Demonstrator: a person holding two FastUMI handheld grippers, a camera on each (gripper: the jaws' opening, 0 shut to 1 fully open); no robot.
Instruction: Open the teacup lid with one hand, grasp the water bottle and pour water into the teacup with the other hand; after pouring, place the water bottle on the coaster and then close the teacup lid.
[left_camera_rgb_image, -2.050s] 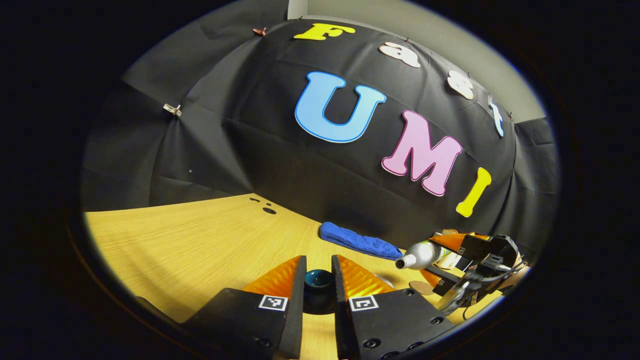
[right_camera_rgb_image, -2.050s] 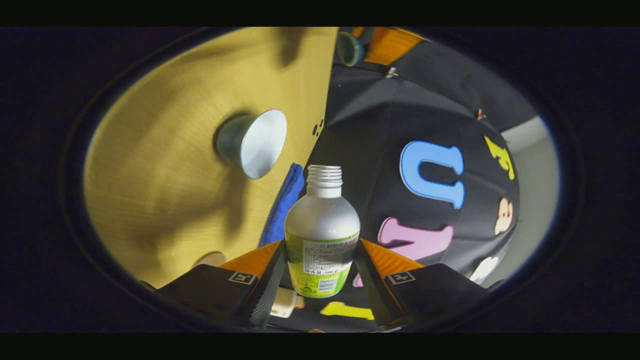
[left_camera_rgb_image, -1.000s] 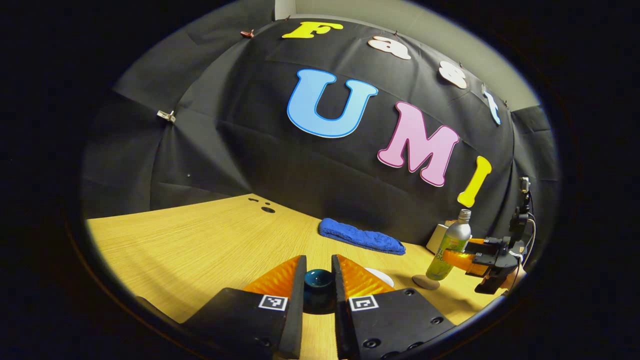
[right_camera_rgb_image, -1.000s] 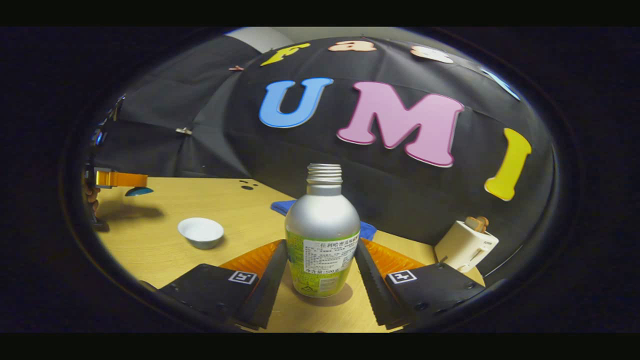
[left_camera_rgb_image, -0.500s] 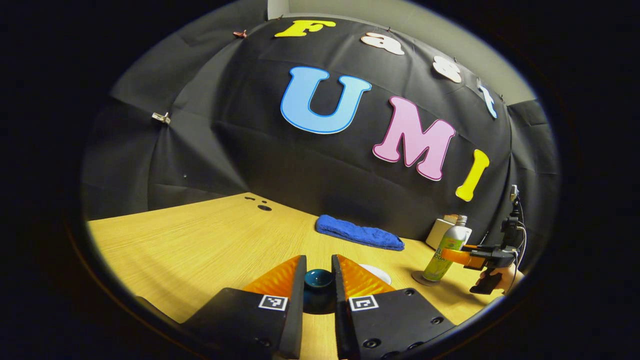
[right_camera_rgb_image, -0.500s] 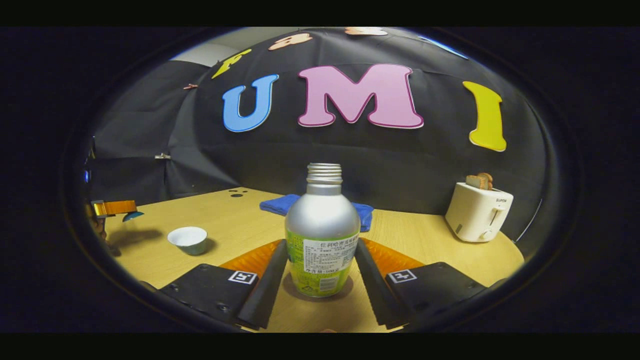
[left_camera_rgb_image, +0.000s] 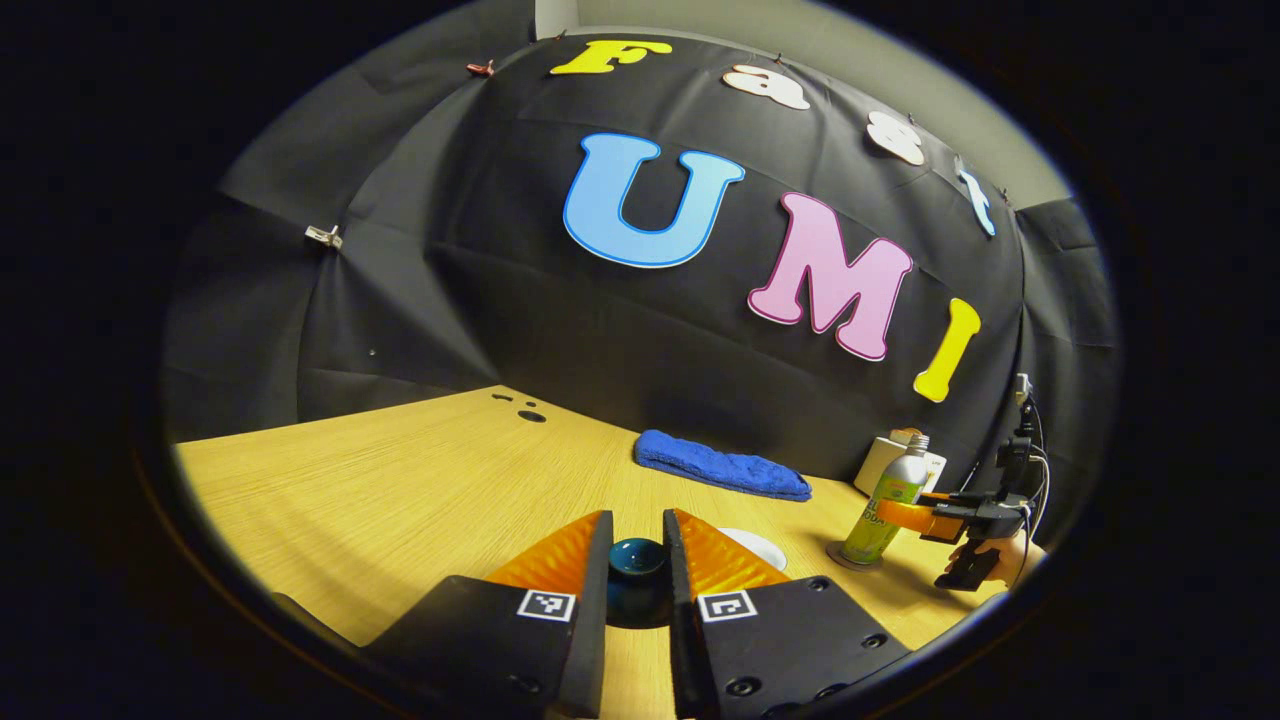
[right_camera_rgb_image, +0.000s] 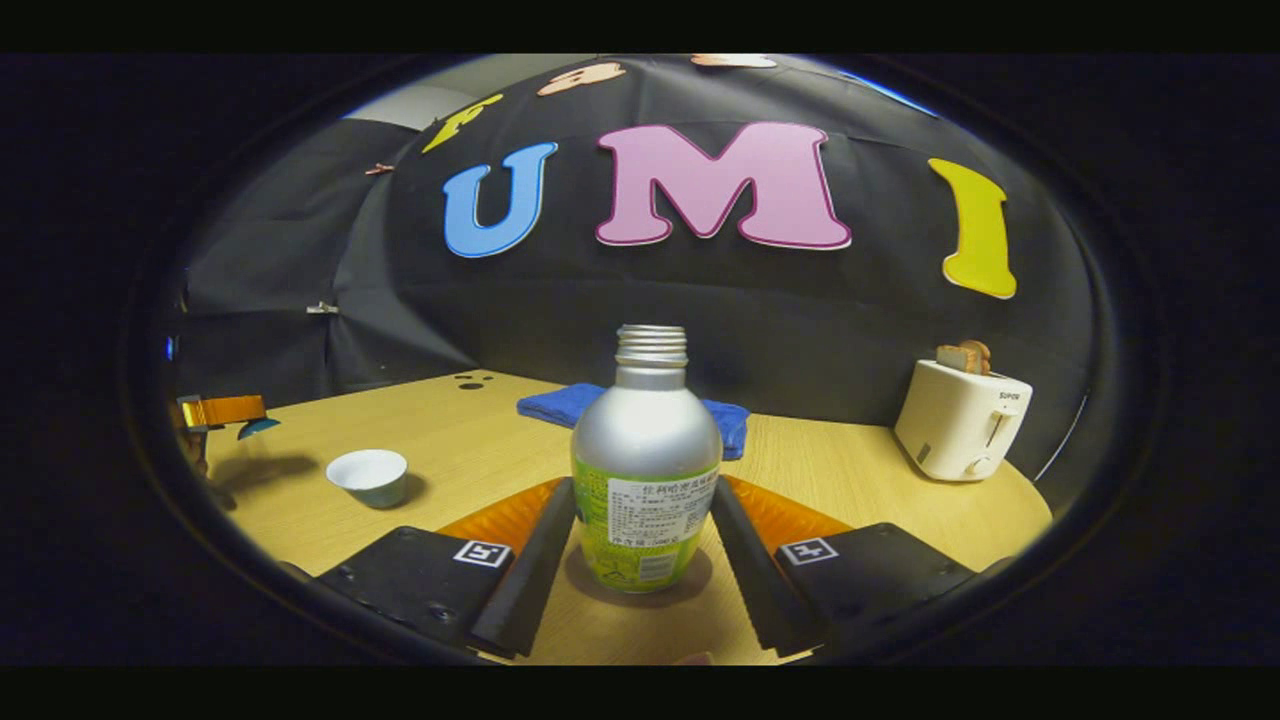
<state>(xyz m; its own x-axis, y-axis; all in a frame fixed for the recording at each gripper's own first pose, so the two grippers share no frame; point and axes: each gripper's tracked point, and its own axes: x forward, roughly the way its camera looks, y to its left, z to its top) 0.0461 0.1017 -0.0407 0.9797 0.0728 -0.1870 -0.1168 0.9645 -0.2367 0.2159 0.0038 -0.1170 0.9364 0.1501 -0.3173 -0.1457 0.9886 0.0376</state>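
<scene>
- Two grippers were in use. The left gripper (left_camera_rgb_image: 637, 570) was pinching the dark teal teacup lid (left_camera_rgb_image: 637, 558), one finger pressed on each side of its knob, holding it above the wooden table (left_camera_rgb_image: 400, 490).
- In the right gripper view that same lid (right_camera_rgb_image: 258, 427) hung at the far left, above the table and off to the side of the teacup (right_camera_rgb_image: 368, 475).
- The teacup was uncovered, white inside, and stood alone on the table.
- The water bottle (right_camera_rgb_image: 646, 470) stood upright and uncapped between the right gripper (right_camera_rgb_image: 646, 560) fingers. Whether both fingers were touching the bottle could not be told.
- In the left gripper view, the bottle (left_camera_rgb_image: 884, 505) rested on a round coaster (left_camera_rgb_image: 846, 557), just right of the teacup (left_camera_rgb_image: 752, 547).
- A blue cloth (left_camera_rgb_image: 720, 466) lay by the back wall.
- A white toaster (right_camera_rgb_image: 962, 420) stood well right of the bottle.
</scene>
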